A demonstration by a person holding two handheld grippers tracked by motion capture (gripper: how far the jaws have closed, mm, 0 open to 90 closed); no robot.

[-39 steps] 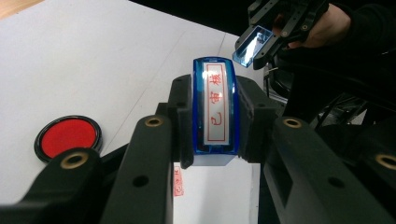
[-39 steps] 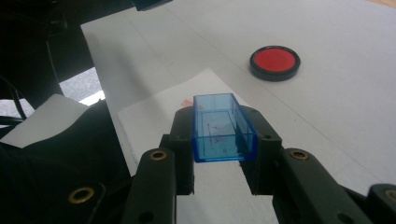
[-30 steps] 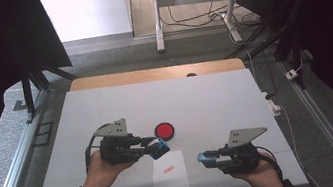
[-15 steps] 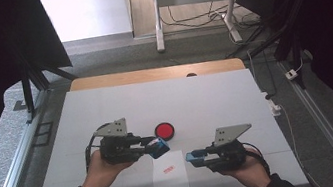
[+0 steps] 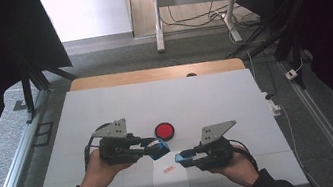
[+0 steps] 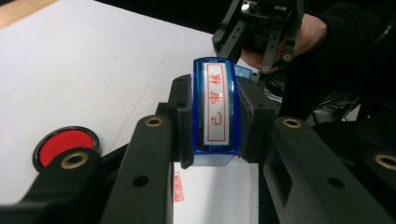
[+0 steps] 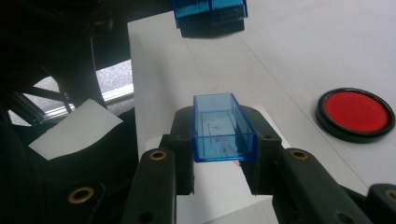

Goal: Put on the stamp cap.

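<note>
My left gripper point(image 5: 155, 148) is shut on a blue stamp point(image 6: 217, 109) whose white face carries red characters. The stamp point(image 5: 160, 148) hangs just above the top edge of a white paper slip point(image 5: 171, 186) that bears a red imprint point(image 5: 168, 170). My right gripper point(image 5: 183, 158) is shut on a clear blue cap point(image 7: 223, 126), open side up, with faint red smears inside. The cap point(image 5: 181, 158) sits a short way to the right of the stamp and a little nearer the person, apart from it. The two grippers point toward each other.
A round red ink pad point(image 5: 164, 131) in a black rim lies on the white table mat point(image 5: 165, 98) just beyond the stamp. A wooden strip point(image 5: 151, 74) runs along the far edge. Cables and a plug lie off the mat's right side point(image 5: 273, 105).
My right gripper has slid left with the cap, over the paper slip and closer to the stamp. The left gripper and stamp have stayed put.
</note>
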